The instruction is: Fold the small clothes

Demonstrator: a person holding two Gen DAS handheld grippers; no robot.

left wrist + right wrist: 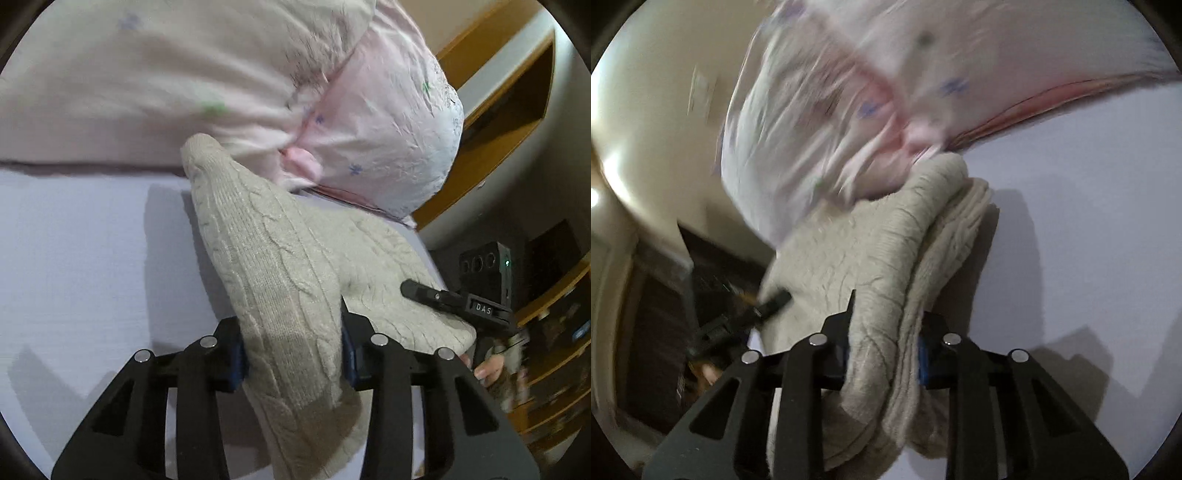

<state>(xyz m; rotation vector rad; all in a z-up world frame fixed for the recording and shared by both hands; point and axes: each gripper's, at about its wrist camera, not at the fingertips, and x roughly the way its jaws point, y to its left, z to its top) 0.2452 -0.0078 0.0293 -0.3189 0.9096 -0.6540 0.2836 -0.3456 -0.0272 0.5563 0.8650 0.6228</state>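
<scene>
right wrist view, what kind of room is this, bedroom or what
Most likely a bedroom. The beige knit garment is lifted over a smooth pale sheet, with a pink flowered pillow beside it. The left wrist view also shows wooden shelving by the wall.

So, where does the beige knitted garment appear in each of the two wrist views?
Left wrist: beige knitted garment runs from the bottom centre up to the middle, clamped by the left gripper.
Right wrist: garment fills the centre, clamped by the right gripper.
Shared landmark: pink pillow behind it.
</scene>
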